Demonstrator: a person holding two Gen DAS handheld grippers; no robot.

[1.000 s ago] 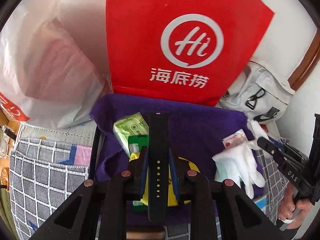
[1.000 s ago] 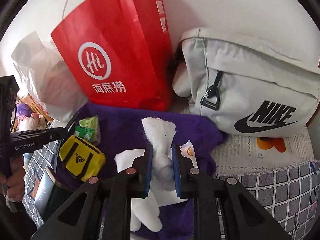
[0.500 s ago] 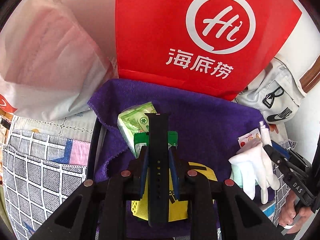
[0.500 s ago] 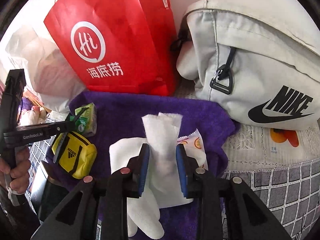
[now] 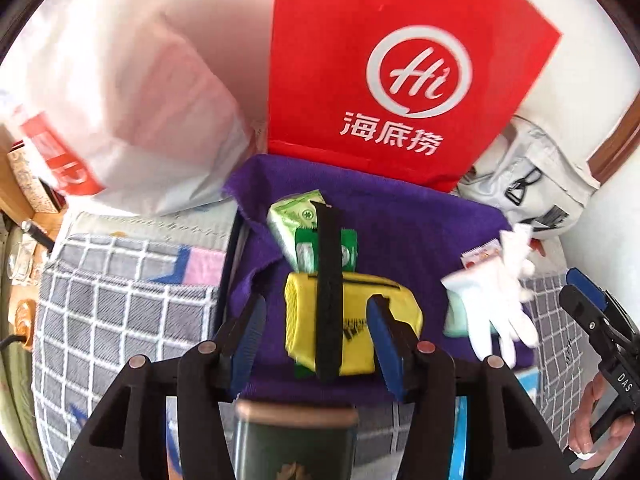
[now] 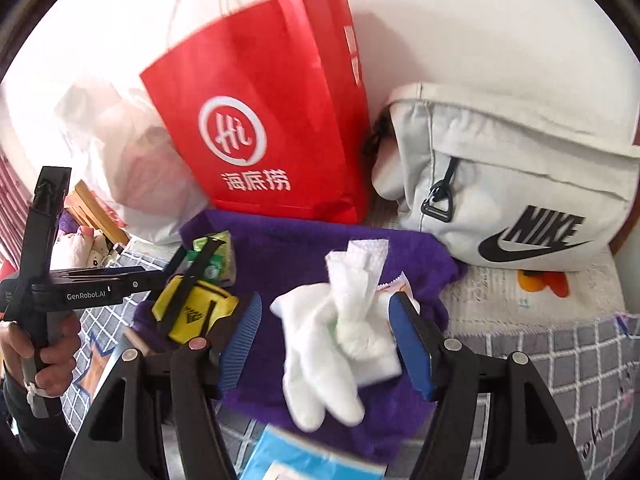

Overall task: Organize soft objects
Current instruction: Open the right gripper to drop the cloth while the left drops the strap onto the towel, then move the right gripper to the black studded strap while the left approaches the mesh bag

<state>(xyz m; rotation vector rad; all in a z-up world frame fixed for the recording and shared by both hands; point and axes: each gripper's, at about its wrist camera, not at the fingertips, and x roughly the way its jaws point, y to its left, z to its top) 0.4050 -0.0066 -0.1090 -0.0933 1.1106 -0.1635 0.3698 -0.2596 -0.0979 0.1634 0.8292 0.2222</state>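
Now both grippers are hanging over a purple towel (image 5: 420,216) spread on a checked bedcover (image 5: 120,304). The left gripper (image 5: 316,330) has just been opening its fingers, which are standing apart on either side of a black strap (image 5: 329,280) — the strap is lying free across a yellow pouch (image 5: 396,312) and green tissue packs (image 5: 294,216), touched by neither pad. The right gripper (image 6: 326,344) has likewise just been opening, its blue pads standing clear of the white gloves (image 6: 320,352) and crumpled white tissue (image 6: 356,276) lying heaped on the towel between them. Behind the towel, a red paper bag (image 6: 272,112) is standing upright beside a grey Nike bag (image 6: 520,184) — and a white plastic bag (image 5: 132,92) is slumping on its other side.
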